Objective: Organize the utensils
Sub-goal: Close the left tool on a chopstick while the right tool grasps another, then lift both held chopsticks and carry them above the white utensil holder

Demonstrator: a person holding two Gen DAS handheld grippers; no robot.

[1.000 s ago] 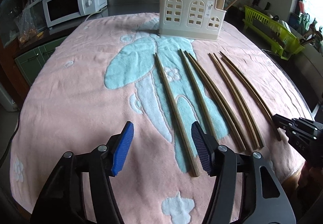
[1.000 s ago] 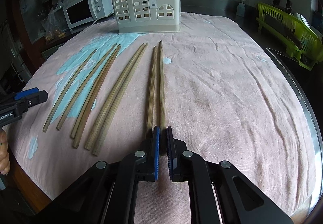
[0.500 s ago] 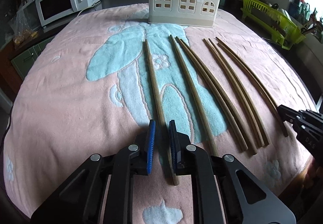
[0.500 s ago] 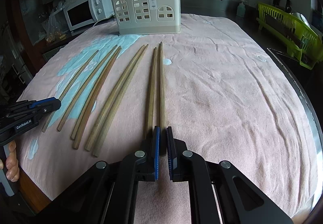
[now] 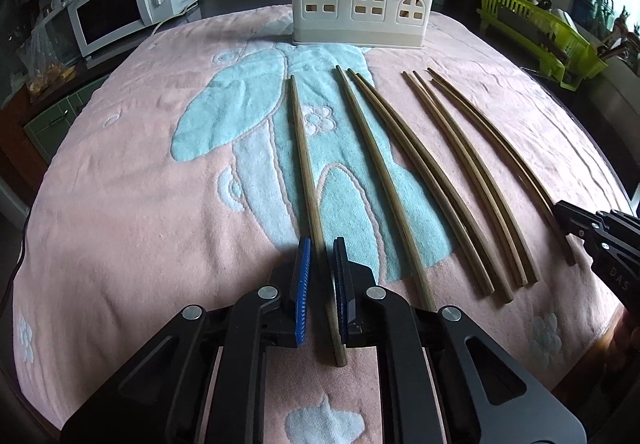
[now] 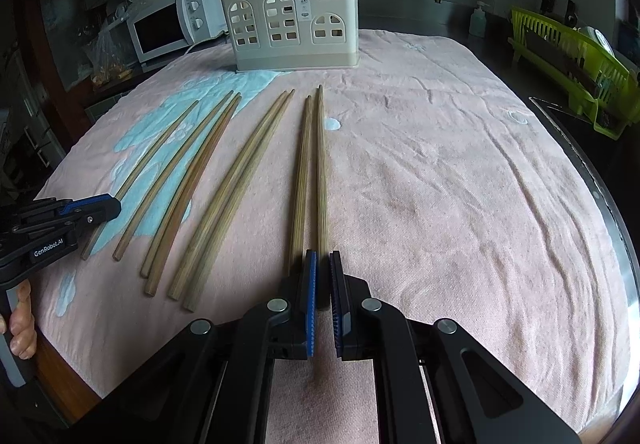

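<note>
Several long wooden chopsticks lie side by side on a pink towel [image 5: 120, 204]. My left gripper [image 5: 319, 244] is shut on the leftmost chopstick [image 5: 304, 164] near its thick end, low over the towel. My right gripper [image 6: 322, 258] is shut on the rightmost chopstick [image 6: 321, 164] near its thick end. The left gripper also shows in the right wrist view [image 6: 100, 206], and the right gripper in the left wrist view [image 5: 568, 210]. A cream utensil holder [image 5: 360, 12] stands at the far edge with a wooden stick in it.
A white microwave [image 5: 132, 8] stands at the back left beyond the towel. A green dish rack [image 5: 540, 32] stands at the right. The table's metal edge [image 6: 600, 184] runs along the right side.
My left gripper moved forward and shut on the leftmost chopstick. My right gripper stayed shut on the rightmost chopstick and barely moved.
</note>
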